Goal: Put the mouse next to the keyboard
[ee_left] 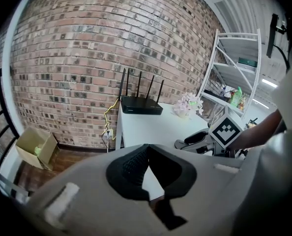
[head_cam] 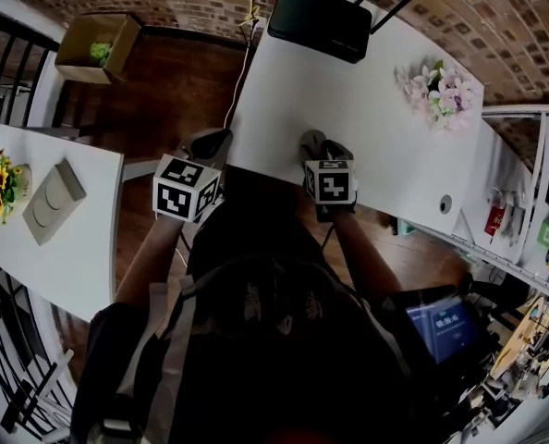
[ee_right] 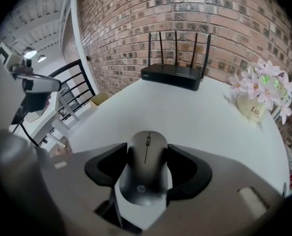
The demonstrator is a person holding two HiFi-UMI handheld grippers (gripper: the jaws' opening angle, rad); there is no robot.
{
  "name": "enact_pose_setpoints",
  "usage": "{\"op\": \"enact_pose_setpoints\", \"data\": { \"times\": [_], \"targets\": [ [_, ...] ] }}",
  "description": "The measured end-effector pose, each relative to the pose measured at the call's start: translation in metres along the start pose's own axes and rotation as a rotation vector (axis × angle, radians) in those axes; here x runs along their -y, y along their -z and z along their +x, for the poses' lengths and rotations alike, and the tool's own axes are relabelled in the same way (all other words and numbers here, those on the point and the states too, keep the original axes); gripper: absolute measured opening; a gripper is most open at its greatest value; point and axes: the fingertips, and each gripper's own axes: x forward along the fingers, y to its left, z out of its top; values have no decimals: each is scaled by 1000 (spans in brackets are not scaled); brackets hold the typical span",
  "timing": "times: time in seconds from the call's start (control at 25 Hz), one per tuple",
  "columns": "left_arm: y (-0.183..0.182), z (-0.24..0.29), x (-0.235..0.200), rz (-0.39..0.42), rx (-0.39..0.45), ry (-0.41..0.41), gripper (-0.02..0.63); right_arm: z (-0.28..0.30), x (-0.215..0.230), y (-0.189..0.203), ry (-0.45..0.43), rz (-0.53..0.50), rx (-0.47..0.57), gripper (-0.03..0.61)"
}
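Mouse (ee_right: 146, 167), seemingly light and slick, is sitting pinched by its sides between right fingers (ee_right: 186, 171), left fingers (ee_left: 129, 167) pressing together.

Grey oval mouse (ee_right: 146, 176), smooth matte shell, scroll wheel near the front, small logo on the rear hump. Right way up, nose pointing away, at the near edge of the white table (ee_right: 195, 117). Pinched on both sides by the right gripper (ee_right: 147, 150) and its dark fingers (ee_right: 106, 167).
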Motion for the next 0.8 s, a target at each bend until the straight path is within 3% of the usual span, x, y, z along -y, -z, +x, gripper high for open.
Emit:
{"op": "enact_pose_setpoints", "data": {
  "times": [0.8],
  "targets": [
    [20, -46, -48, -83, 37, -111, 2, 24, -64, -29, -93, -157, -4, 262]
  ]
}}
